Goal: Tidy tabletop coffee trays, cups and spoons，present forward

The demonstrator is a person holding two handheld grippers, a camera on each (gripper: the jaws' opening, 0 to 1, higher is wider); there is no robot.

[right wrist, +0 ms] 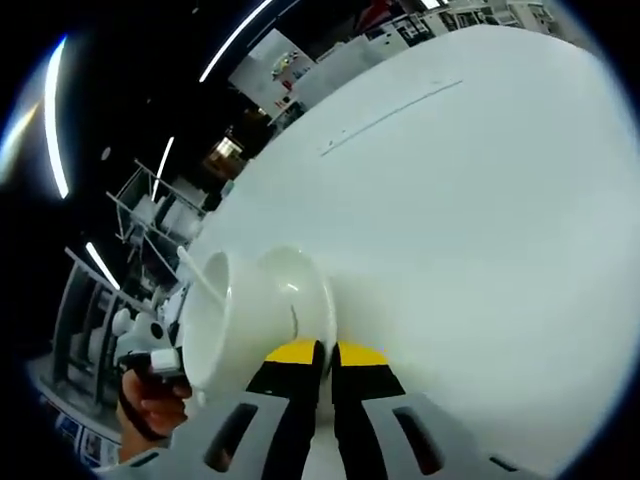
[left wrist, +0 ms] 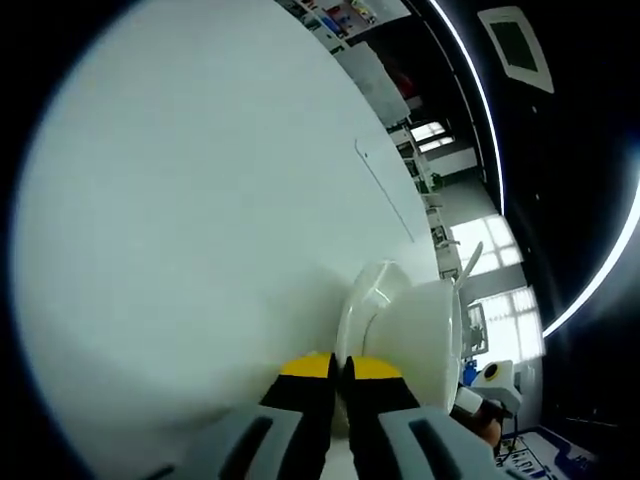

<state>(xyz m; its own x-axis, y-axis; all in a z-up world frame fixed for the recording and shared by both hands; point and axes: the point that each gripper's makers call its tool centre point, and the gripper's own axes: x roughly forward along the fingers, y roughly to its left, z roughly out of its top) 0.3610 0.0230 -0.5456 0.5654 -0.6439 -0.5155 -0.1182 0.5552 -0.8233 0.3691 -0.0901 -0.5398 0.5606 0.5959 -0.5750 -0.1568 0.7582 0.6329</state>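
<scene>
Left claw [left wrist: 340, 368] clamped together on the rim of a white saucer [left wrist: 362, 300], yellow tips nearly touching. White cup [left wrist: 430, 335] resting on that saucer, with a thin white spoon [left wrist: 470, 262] standing out of it. Right claw [right wrist: 326, 355] likewise closed on the saucer [right wrist: 300, 290] edge from the other side, cup [right wrist: 225, 320] just beside it. Saucer seemingly lifted or tilted off the white bench [right wrist: 480, 200], hard to tell. A hand [right wrist: 150, 400] low in the right gripper view.
</scene>
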